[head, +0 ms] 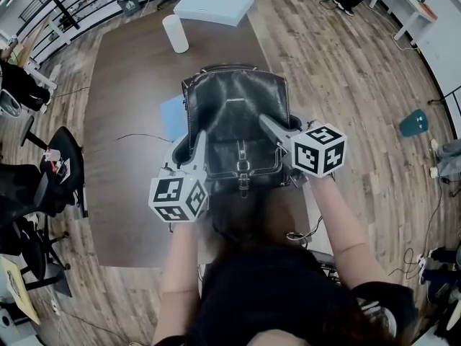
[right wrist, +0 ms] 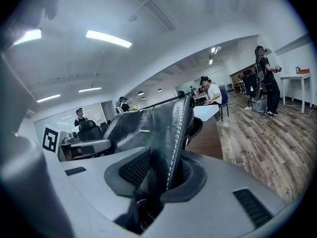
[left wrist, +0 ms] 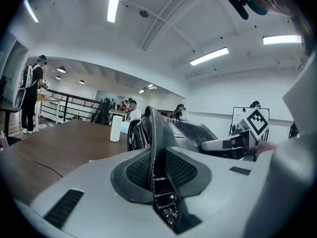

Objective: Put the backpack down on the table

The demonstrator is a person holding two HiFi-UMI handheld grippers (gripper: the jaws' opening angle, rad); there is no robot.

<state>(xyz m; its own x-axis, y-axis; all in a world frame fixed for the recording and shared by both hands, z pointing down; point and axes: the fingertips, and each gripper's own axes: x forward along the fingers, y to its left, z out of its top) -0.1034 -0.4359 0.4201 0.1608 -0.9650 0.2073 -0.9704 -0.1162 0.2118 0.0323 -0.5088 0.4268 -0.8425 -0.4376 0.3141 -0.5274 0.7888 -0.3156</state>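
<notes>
A black leather backpack (head: 234,114) stands upright at the near end of the brown table (head: 130,85), its front flap and buckle facing me. My left gripper (head: 198,139) pinches the bag's left side seam. In the left gripper view the stitched edge of the backpack (left wrist: 168,133) runs between the pads of the left gripper (left wrist: 156,175). My right gripper (head: 268,125) holds the bag's right side. In the right gripper view a fold of the backpack (right wrist: 148,133) sits between the pads of the right gripper (right wrist: 163,175). The bag's base is hidden.
A white cylinder (head: 175,33) and a flat white box (head: 214,4) sit at the table's far end. A blue sheet (head: 173,117) lies just left of the bag, beside a thin cable (head: 137,135). Black office chairs (head: 43,186) stand left of the table.
</notes>
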